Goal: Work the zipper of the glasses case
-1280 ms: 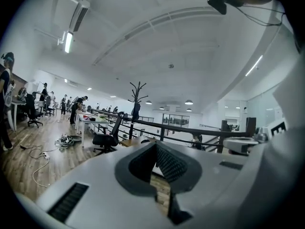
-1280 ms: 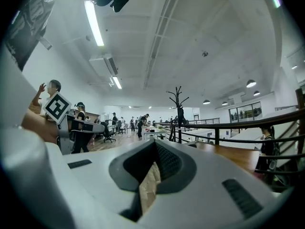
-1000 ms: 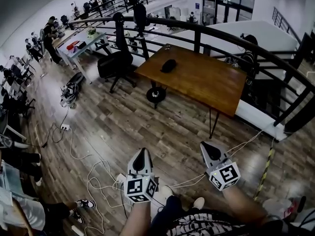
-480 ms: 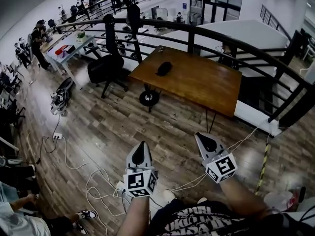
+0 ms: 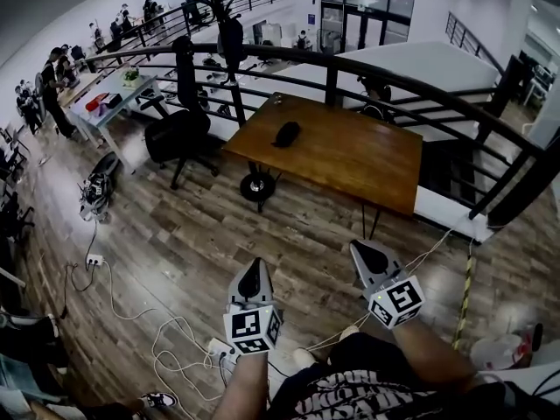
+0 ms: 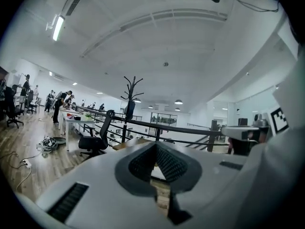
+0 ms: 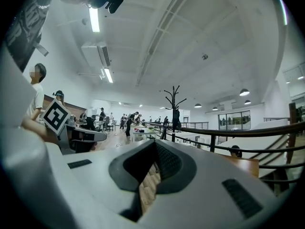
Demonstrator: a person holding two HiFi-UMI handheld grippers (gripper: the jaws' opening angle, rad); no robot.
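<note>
- Left gripper (image 5: pixel 252 271): jaws closed pad to pad, with nothing between them. The left gripper view looks over the closed tips at the room and not at any object.
- Right gripper (image 5: pixel 365 254): jaws likewise closed and empty. Its own view shows only floor planks through the slit below the tips.
- Both grippers are held low in front of the person, above the wooden floor (image 5: pixel 188 234). They point forward and touch nothing.
- Glasses case (image 5: pixel 286 133): a small dark lump lying on the brown surface (image 5: pixel 350 156). It sits near the far left end of the surface, close to the black railing (image 5: pixel 385 81).
- Key relation: the case lies straight ahead of the grippers and well apart from both, with open floor between.
- Sideways, the case falls between the two grippers and closer to the line of the left one. I judge the left gripper the nearer.
- Long axis of the case: it appears to run obliquely, near left to far right. The case is too small to confirm this, and the zipper cannot be made out.
- Judgement: no work on the zipper can begin until the person closes the gap and both grippers open.
- Change from the earlier frames: the surface and case sit lower and further left in the head view. More of the hall beyond the railing is also visible.
- This is consistent with the person stepping forward. Both grippers stay shut and hold the same carried posture throughout.
</note>
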